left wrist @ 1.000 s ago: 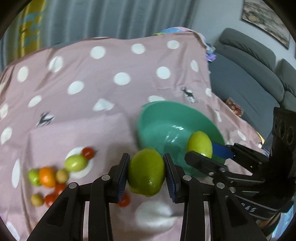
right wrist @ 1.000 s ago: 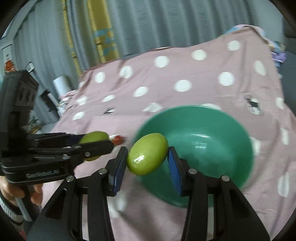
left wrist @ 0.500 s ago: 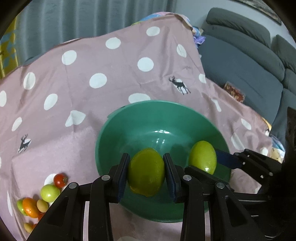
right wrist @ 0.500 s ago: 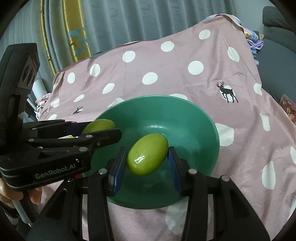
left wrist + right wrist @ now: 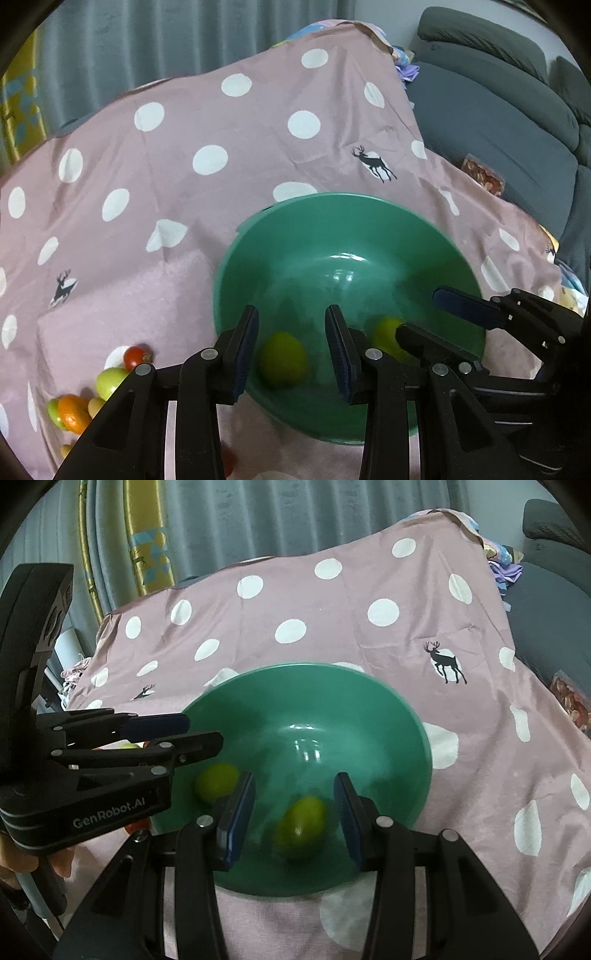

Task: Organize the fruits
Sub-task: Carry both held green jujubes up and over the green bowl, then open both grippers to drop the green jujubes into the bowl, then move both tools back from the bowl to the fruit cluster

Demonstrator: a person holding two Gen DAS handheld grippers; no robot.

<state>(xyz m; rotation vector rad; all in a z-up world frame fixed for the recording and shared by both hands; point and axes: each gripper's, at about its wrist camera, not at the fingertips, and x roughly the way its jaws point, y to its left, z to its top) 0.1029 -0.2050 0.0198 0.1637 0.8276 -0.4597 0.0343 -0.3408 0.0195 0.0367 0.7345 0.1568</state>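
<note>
Both my grippers, left point(image 5: 290, 354) & right point(image 5: 294, 814), hang w/ jaws apart. Two smooth yellow-green oval fruits point(image 5: 282, 364) point(image 5: 388, 336) sit in the glossy green plastic bowl point(image 5: 295, 236). They look firm, light, prob slippery; I'd grip across the middle.

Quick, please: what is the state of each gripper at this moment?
Left gripper: open, holding nothing; a green fruit lies below in the green bowl.
Right gripper: open, holding nothing; another green fruit lies below it.

Left tongs point(image 5: 291, 352) gape over green bowl point(image 5: 295, 221) holding two blurred green fruits point(image 5: 282, 363)
</note>
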